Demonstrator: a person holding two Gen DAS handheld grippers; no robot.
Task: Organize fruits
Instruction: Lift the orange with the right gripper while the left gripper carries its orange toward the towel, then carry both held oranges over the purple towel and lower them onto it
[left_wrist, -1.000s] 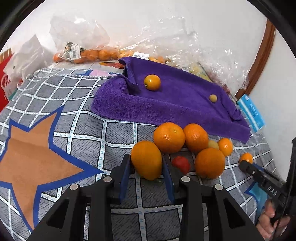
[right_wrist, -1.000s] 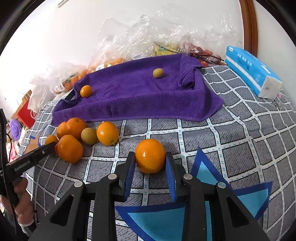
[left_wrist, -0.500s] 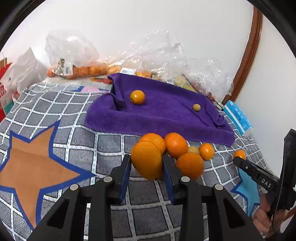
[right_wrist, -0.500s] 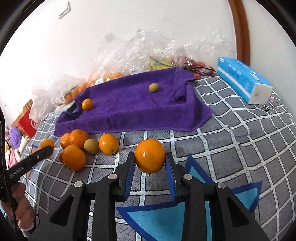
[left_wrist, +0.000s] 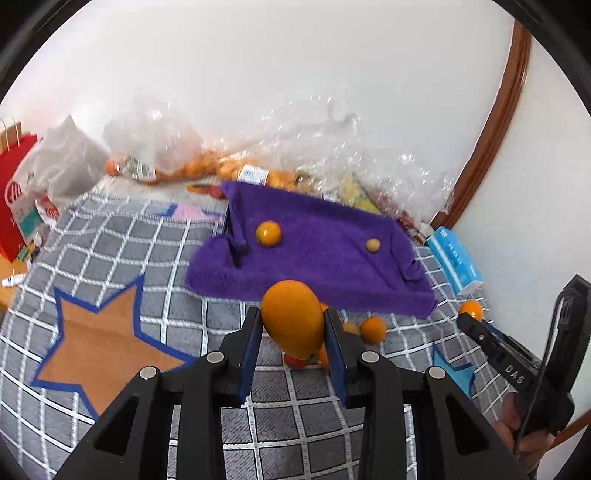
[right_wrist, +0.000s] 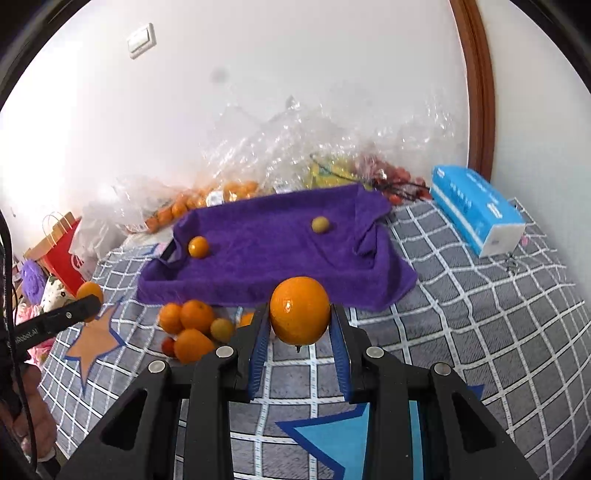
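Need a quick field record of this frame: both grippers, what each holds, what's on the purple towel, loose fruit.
left gripper: shut on an orange, clear of the bedspread
right gripper: shut on a second orange, also lifted
purple towel: small orange fruit at its left end, yellowish fruit toward the right
loose fruit pile: on the checked bedspread, in front of the towel
tissue pack: right of the towel

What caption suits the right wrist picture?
Right gripper fingers clamp an orange above the checked cloth, before a purple towel.
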